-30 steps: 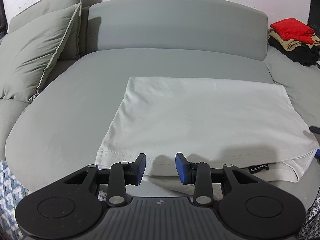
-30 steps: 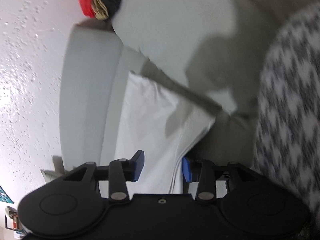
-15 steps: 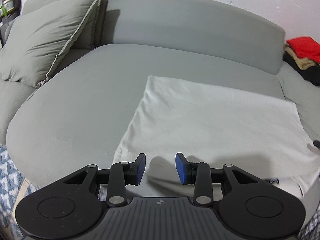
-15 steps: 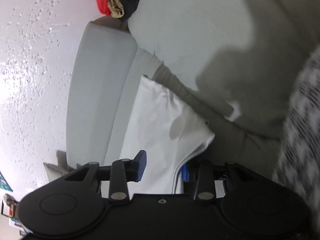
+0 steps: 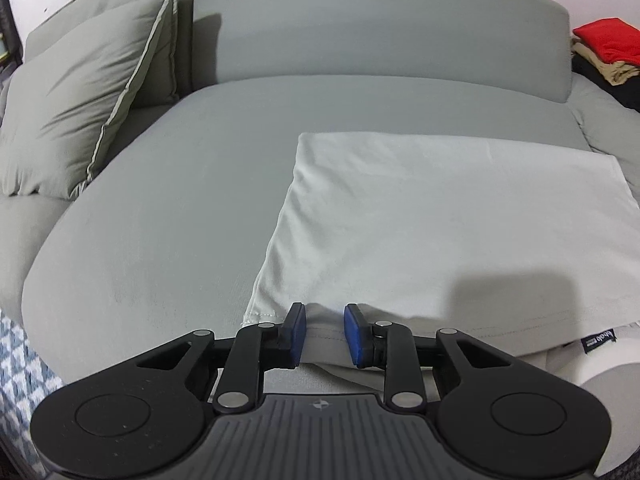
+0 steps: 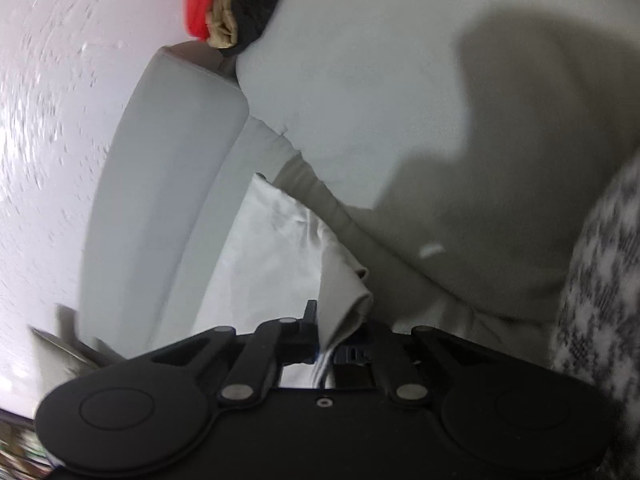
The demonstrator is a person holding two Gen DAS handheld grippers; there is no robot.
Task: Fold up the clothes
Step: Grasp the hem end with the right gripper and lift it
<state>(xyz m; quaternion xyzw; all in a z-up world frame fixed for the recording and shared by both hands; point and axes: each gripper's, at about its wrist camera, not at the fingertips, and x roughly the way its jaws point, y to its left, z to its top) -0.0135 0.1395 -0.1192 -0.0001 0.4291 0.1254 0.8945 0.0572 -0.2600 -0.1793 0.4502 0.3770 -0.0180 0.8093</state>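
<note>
Cloth [image 5: 460,216] is what I am working with: a white shirt, already folded into a flat rectangle, lying on the grey sofa seat [image 5: 160,208] with its near edge hanging over the seat's front. It looks light, thin and limp, so I judge it will sag and slide out of shape wherever I do not support it, and the layers may shift against each other. It is not fragile, and the weave seems to give enough friction for the pads to hold.

My right claw [image 6: 320,344] has just been closing and now pinches the shirt's right-hand edge, several layers bunched between the pads, the corner lifting in a fold above them. My left claw [image 5: 325,334] has just been closing a little too, but its blue pads [image 5: 298,332] stand apart on either side of the hem near the left corner; cloth lies between them and I do not see them pressing on it, so nothing is held there yet.

Best hold, I reckon, is both near corners, taking all layers at once, low on the hem, and lifting evenly so the fold line stays straight. A stack of folded clothes [image 5: 600,52] sits well apart at the far right of the sofa
</note>
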